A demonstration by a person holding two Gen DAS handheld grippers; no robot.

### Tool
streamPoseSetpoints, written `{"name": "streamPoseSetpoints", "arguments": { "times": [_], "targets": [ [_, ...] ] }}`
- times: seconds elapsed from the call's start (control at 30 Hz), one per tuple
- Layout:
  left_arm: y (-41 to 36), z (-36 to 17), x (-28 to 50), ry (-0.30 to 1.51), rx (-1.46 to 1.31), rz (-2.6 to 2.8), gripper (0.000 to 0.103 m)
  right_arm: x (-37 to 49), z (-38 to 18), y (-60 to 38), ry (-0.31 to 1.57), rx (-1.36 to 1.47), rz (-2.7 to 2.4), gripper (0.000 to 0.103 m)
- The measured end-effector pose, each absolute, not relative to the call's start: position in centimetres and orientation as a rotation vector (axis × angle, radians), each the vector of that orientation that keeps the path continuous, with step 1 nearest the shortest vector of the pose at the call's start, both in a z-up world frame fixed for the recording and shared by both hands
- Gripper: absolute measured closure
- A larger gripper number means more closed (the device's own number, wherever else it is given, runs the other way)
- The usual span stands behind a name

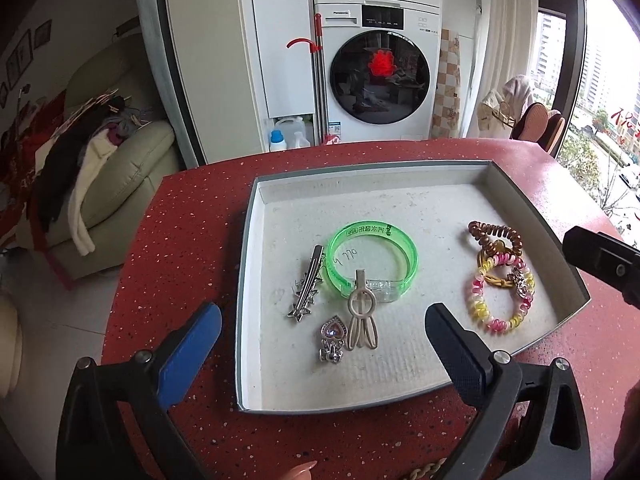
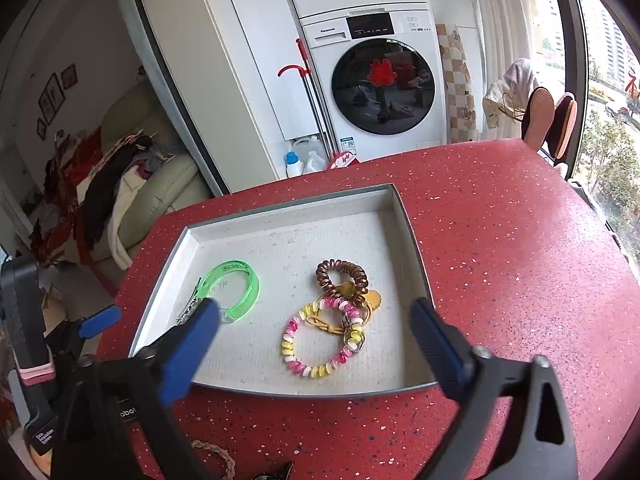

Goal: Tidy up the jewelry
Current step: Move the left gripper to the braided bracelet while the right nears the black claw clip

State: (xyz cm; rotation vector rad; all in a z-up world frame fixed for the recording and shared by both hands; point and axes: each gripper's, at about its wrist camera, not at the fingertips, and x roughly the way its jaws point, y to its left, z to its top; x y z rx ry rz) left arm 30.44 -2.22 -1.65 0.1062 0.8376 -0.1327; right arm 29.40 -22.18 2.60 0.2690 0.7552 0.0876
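Observation:
A shallow grey-white tray [image 1: 248, 264] [image 2: 412, 240] lies on the red speckled table. Its left half holds a green bangle [image 1: 372, 266] [image 2: 244, 288], a silver star clip [image 1: 306, 288], a beige rabbit-ear clip [image 1: 362, 316] and a purple heart charm [image 1: 334, 338]. On the right lie a brown coil tie [image 1: 494, 234] [image 2: 340, 276] and a pink-yellow coil tie [image 1: 500, 300] [image 2: 320, 344] over a yellow cord. My left gripper [image 1: 322, 326] hovers open above the clips with nothing between its fingers. My right gripper [image 2: 316, 316] hangs open over the coil ties, touching nothing.
A braided cord [image 2: 218, 456] [image 1: 426, 470] lies on the table's near edge, with a dark item [image 2: 276, 474] beside it. Behind the table stand a washing machine [image 1: 376, 76], detergent bottles [image 1: 280, 138] and a sofa [image 1: 120, 168] piled with clothes. A window runs along the right.

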Motion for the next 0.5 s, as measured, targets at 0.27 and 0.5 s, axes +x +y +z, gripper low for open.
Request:
{"name": "streamPoseSetpoints", "arguments": {
  "times": [0.27, 0.5],
  "targets": [
    [-1.8, -1.3, 29.5, 0.844, 0.101, -0.135, 0.000, 28.4, 3.4, -22.4, 0.744, 0.284, 0.092, 0.000],
    [-1.4, -0.6, 27.7, 0.830, 0.111, -0.136, 0.000, 27.3, 3.6, -21.8, 0.783, 0.242, 0.096, 0.000]
  ]
}}
